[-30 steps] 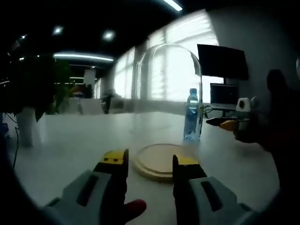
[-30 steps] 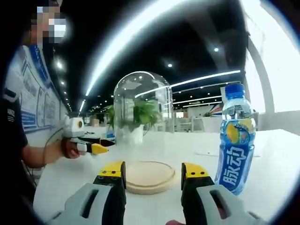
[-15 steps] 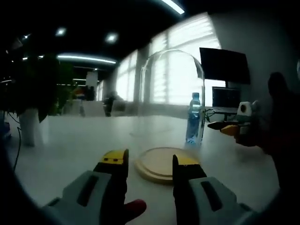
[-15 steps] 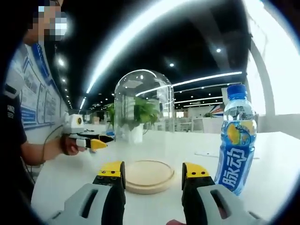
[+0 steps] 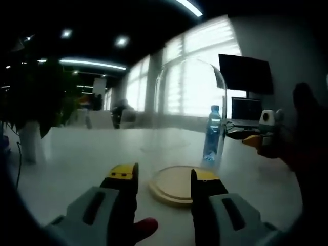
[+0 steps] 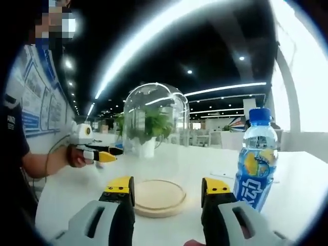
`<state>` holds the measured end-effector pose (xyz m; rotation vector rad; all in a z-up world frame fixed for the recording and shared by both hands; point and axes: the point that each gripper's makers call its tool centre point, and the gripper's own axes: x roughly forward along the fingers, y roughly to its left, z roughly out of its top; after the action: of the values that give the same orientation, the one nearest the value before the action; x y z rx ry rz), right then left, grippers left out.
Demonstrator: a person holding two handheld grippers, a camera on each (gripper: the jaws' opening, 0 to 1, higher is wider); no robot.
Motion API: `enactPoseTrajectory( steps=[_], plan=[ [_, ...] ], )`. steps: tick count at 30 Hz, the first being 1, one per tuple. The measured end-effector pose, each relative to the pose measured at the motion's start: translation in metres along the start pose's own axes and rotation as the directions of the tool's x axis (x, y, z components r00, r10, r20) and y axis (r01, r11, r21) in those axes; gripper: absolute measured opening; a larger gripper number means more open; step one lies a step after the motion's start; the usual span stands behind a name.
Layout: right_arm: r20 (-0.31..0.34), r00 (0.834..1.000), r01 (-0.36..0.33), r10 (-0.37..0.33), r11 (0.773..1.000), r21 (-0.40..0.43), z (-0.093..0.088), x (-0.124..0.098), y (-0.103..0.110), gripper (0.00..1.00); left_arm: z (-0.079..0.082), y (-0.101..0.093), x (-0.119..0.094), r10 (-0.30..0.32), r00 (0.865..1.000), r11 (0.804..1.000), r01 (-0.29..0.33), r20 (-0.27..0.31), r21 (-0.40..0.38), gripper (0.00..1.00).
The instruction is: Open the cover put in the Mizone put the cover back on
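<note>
Mizone bottle [image 6: 258,166] stands upright on the white table [image 6: 302,179], just beside the round wooden base [image 6: 159,197] and outside it, its blue cap on. Over the base stands the clear glass dome [image 6: 155,130]; nothing sits inside it. A potted plant [image 6: 148,128] shows through the glass, beyond the base. The right gripper [image 6: 168,189] points at the base with its jaws apart, holding nothing. The left gripper [image 5: 163,177] faces the base from another side, jaws likewise apart and empty.
</note>
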<state>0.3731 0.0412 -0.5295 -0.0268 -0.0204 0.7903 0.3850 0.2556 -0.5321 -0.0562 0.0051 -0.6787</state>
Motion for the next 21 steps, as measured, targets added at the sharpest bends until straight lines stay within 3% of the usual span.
enactPoseTrajectory(
  steps=[6,14,21],
  plan=[
    [0.02,0.999,-0.049,0.049,0.999,-0.005,0.018,0.008,0.002,0.49,0.019,-0.006,0.011,-0.066,0.998,0.998,0.065,0.025,0.008,0.36],
    [0.007,0.996,-0.094,0.094,0.996,0.001,0.016,0.021,0.007,0.52,0.014,-0.005,0.022,-0.081,0.997,0.997,0.081,0.009,0.012,0.43],
    [0.01,0.989,-0.147,0.147,0.989,-0.006,0.024,0.031,0.007,0.52,0.019,-0.019,0.027,-0.172,0.985,0.98,0.174,-0.027,0.098,0.45]
  ],
)
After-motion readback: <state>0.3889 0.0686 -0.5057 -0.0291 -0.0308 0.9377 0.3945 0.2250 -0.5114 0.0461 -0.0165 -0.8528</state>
